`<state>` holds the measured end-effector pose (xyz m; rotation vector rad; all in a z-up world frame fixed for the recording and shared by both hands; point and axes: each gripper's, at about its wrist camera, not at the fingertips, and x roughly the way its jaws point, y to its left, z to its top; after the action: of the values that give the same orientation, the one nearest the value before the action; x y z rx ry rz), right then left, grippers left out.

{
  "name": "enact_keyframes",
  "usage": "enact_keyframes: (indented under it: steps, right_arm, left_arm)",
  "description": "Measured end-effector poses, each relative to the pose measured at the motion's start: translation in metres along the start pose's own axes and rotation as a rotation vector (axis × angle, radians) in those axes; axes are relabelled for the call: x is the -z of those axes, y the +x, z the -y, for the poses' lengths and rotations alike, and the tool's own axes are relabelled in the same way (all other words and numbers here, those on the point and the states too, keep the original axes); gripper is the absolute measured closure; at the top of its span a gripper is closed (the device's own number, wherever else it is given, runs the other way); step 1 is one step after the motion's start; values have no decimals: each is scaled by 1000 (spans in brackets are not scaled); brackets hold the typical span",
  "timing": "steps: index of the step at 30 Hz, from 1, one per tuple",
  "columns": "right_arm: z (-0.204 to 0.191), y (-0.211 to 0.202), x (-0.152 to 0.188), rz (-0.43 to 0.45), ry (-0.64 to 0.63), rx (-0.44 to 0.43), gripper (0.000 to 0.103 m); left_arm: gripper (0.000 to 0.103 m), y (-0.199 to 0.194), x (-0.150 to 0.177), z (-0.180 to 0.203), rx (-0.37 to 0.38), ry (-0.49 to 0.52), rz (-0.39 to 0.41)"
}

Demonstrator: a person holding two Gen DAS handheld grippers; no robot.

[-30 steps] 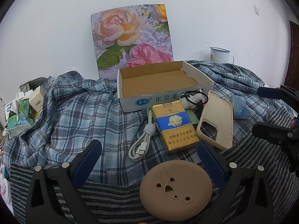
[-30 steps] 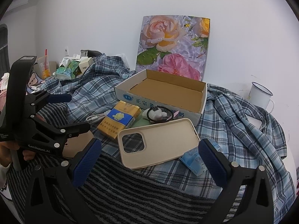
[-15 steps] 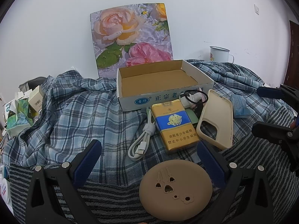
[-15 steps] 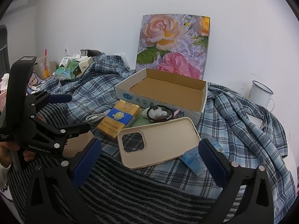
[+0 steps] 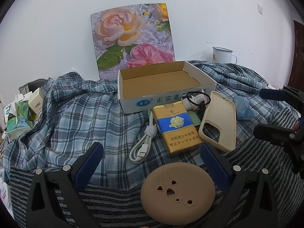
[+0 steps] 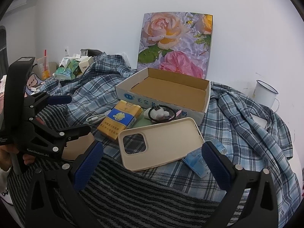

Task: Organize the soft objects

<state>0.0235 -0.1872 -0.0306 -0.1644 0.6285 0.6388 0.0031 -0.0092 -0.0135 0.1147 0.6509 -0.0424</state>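
Soft things lay in front of the cardboard box: beige phone case at its 5 o'clock, round tan silicone mat between the spread left gripper. Right gripper hovered spread, empty, over the case.

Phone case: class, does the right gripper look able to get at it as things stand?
Probably yes. The right gripper is open, and the phone case lies uncovered just ahead of its fingers, with only the blue packet beside it.
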Motion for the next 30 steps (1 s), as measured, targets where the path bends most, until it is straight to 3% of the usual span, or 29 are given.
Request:
enact_keyframes:
  steps: [16,24,30]
  right_arm:
    - [1,3,1,-12,6,-1,0]
    - [2,3,1,-11,12,-4,0]
    - [3,4,2,-11,17,-6,0]
  left_arm:
    - [0,0,-1,1,9,2,-1]
    - [0,-12,-3,5,67,19,17]
    - [0,-22,-1,7,156,68,-32]
